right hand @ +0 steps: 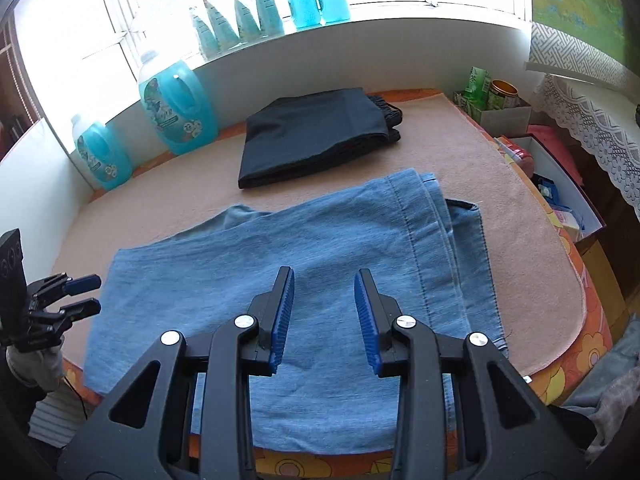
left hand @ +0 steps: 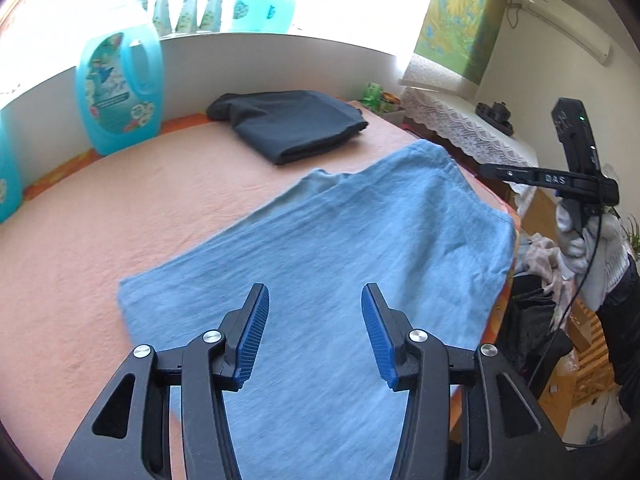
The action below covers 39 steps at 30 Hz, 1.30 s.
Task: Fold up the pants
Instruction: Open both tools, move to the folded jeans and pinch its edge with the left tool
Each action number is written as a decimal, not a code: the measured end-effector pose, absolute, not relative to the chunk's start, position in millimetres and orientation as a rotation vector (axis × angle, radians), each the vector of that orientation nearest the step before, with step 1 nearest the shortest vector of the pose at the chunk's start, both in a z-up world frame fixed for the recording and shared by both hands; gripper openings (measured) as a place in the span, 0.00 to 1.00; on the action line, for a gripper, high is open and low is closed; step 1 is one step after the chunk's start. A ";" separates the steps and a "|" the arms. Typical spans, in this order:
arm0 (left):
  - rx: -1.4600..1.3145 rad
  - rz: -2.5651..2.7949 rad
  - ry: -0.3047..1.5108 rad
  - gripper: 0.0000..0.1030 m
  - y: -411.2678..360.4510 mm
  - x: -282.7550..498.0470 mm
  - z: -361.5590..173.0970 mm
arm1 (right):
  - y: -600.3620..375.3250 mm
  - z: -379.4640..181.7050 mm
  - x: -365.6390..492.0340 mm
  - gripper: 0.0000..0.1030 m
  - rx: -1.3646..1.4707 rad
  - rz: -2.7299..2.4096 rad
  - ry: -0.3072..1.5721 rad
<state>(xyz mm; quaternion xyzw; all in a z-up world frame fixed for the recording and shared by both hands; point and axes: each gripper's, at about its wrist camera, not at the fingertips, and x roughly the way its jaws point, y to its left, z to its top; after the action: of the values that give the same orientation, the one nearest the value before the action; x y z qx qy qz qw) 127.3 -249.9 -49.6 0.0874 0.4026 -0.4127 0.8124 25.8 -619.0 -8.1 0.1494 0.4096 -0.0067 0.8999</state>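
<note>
Light blue denim pants lie folded flat on the peach cloth of the table; in the right wrist view their hemmed leg ends lie stacked at the right. My left gripper is open and empty, hovering over the near part of the pants. My right gripper is open and empty above the middle of the pants. The left gripper also shows at the left edge of the right wrist view, beside the pants' left edge. The right gripper's body shows at the right of the left wrist view.
Folded dark pants lie at the back of the table. Blue detergent bottles stand along the white wall, more on the windowsill. Boxes and a tin sit off the table's right side. A lace-covered shelf stands beyond.
</note>
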 end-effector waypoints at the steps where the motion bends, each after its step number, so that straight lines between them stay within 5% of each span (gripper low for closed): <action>1: 0.180 -0.850 0.869 0.46 -240.8 135.4 -51.7 | -606.8 -9.2 25.7 0.32 0.307 0.013 0.848; 21: 0.232 -0.638 0.968 0.48 -184.9 207.0 -116.2 | -340.4 -50.6 27.1 0.49 0.016 0.563 0.971; 29: 0.110 -0.715 0.995 0.34 -179.0 214.7 -115.1 | -278.4 -66.1 11.7 0.61 -0.126 0.533 0.983; 39: 0.042 -0.735 1.005 0.24 -181.2 220.9 -114.8 | -246.8 -79.0 1.0 0.61 -0.275 0.373 1.018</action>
<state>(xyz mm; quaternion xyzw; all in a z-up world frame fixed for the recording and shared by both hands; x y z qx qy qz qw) 220.9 -181.2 -114.8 0.0197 0.4705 -0.3441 0.8123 1.0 -246.8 -79.0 -0.1303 0.4827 0.1768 0.8478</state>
